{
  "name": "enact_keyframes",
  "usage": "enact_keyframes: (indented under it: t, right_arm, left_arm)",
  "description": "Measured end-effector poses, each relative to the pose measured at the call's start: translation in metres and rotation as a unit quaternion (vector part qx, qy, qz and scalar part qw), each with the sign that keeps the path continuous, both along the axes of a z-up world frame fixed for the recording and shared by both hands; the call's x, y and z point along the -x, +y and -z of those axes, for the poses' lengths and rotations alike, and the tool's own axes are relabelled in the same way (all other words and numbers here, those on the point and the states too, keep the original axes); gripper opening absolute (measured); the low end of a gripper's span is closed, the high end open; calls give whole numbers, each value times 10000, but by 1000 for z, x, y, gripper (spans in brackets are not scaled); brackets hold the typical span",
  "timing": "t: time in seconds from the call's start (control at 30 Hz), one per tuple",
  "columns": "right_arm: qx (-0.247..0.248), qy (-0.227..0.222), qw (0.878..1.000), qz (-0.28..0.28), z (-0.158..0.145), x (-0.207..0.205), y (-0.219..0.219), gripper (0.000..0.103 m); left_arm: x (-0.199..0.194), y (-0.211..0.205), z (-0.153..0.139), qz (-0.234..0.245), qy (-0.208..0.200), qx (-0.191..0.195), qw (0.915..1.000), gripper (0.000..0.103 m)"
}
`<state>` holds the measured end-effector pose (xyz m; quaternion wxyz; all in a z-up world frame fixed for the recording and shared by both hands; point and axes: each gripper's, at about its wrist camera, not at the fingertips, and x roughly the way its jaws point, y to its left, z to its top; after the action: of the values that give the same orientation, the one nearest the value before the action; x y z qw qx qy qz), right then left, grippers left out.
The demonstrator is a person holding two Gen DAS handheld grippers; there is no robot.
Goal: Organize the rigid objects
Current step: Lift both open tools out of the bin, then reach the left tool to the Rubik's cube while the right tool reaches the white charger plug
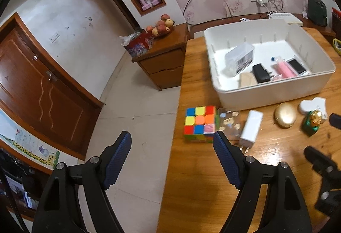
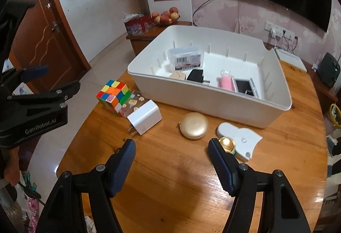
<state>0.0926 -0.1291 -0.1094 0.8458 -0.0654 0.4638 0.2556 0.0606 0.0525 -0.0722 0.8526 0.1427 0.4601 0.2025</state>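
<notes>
On the wooden table [image 2: 170,169] lie a colourful puzzle cube [image 1: 200,124], a clear sticker-covered case [image 1: 230,124], a white plug charger [image 1: 251,128], a gold round compact [image 2: 194,125], a white heart-shaped box [image 2: 238,137] and a green bottle with a gold cap [image 2: 227,143]. My left gripper [image 1: 171,137] is open and empty, just short of the cube at the table's left edge. My right gripper [image 2: 171,145] is open and empty over bare wood in front of the compact. Its right finger hides part of the bottle.
Behind the loose items stands a white bin [image 2: 213,103] holding a clear barcode box [image 2: 185,59], a black adapter [image 2: 195,75], a pink item and a dark phone-like item. The tiled floor lies beyond the table's left edge. A wooden cabinet [image 1: 164,62] with fruit stands behind.
</notes>
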Motion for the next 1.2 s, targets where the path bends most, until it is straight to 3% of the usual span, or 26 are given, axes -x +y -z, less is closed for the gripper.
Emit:
enact_keyframes:
  t: [0.4,0.63,1.07,1.2]
  right_arm:
    - [-297,93,9991,280,20,-3,25,71]
    - [-350,165,9980,508,36,-24,54,71]
    - [-128,487,9958,761,77,-58,94,71]
    - [-291,623,9942,824,84,-64,90,71]
  left_arm:
    - [-8,50,37,-426,205,637,9969,82]
    - [-25,68,38,-558,87,1079,9926,82]
    - [-71,57,60,-298,506,970,9936,82]
    - [-73,60,66,-295,518,963,9936,82]
